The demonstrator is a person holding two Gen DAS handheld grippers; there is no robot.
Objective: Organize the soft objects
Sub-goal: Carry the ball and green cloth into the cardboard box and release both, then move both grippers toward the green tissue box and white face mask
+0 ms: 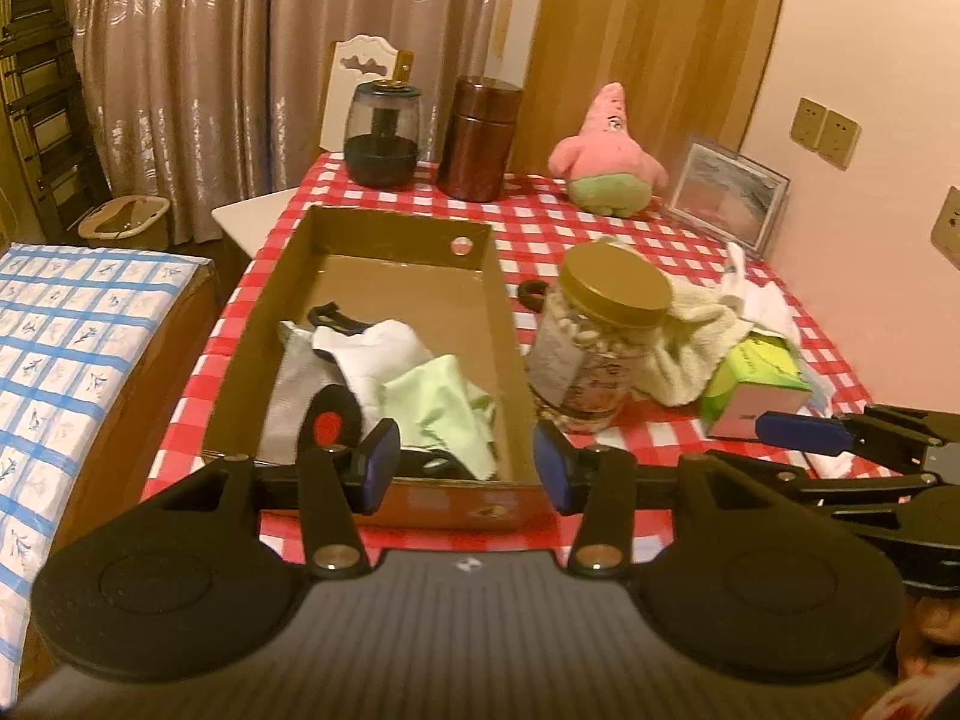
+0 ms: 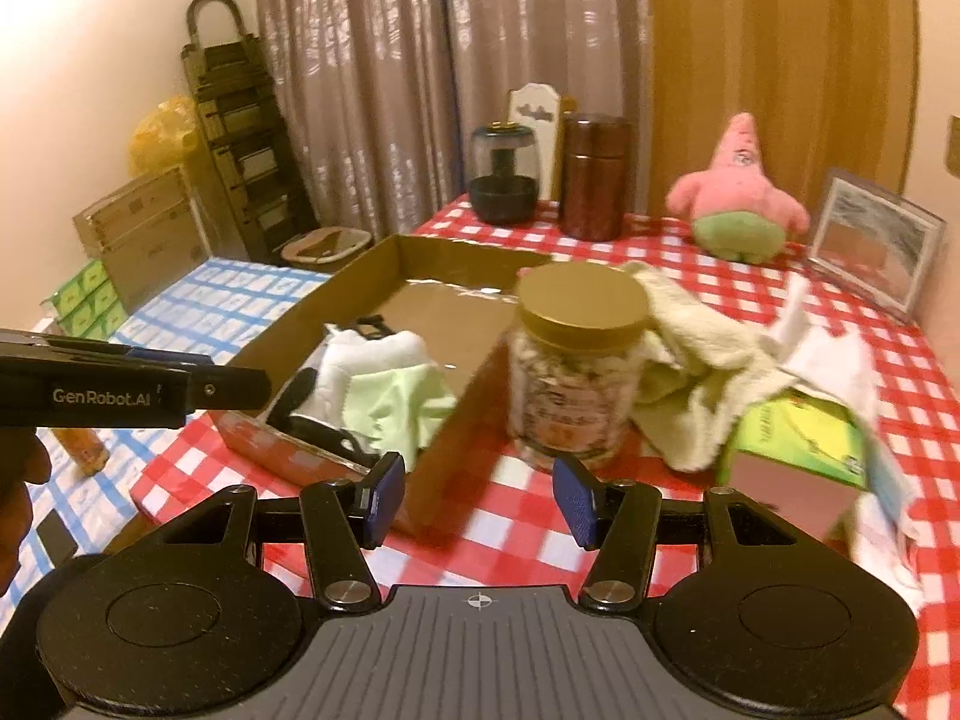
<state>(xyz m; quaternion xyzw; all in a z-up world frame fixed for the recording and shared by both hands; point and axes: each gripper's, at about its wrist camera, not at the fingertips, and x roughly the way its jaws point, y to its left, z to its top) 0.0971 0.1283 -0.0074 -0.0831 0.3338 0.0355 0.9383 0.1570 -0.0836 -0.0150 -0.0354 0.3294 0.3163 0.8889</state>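
An open cardboard box (image 1: 384, 234) lies on the red-checked table. In it are a white cloth (image 1: 372, 348), a light green cloth (image 1: 444, 408), a grey cloth (image 1: 288, 396) and a black item. My left gripper (image 1: 465, 462) hangs open over the box's near end, nothing between its pads. My right gripper (image 2: 480, 498) is open too, empty, just short of a gold-lidded jar (image 2: 576, 360). A cream towel (image 2: 702, 360) is heaped behind the jar. A pink starfish plush (image 2: 738, 198) sits upright at the table's far side.
A dark glass grinder (image 1: 381, 132) and a brown canister (image 1: 480, 138) stand at the far edge. A picture frame (image 1: 726, 192) leans on the wall. A green carton (image 1: 756, 378) and white cloth (image 1: 762, 300) lie right of the towel. A blue-checked bed (image 1: 60, 330) is left.
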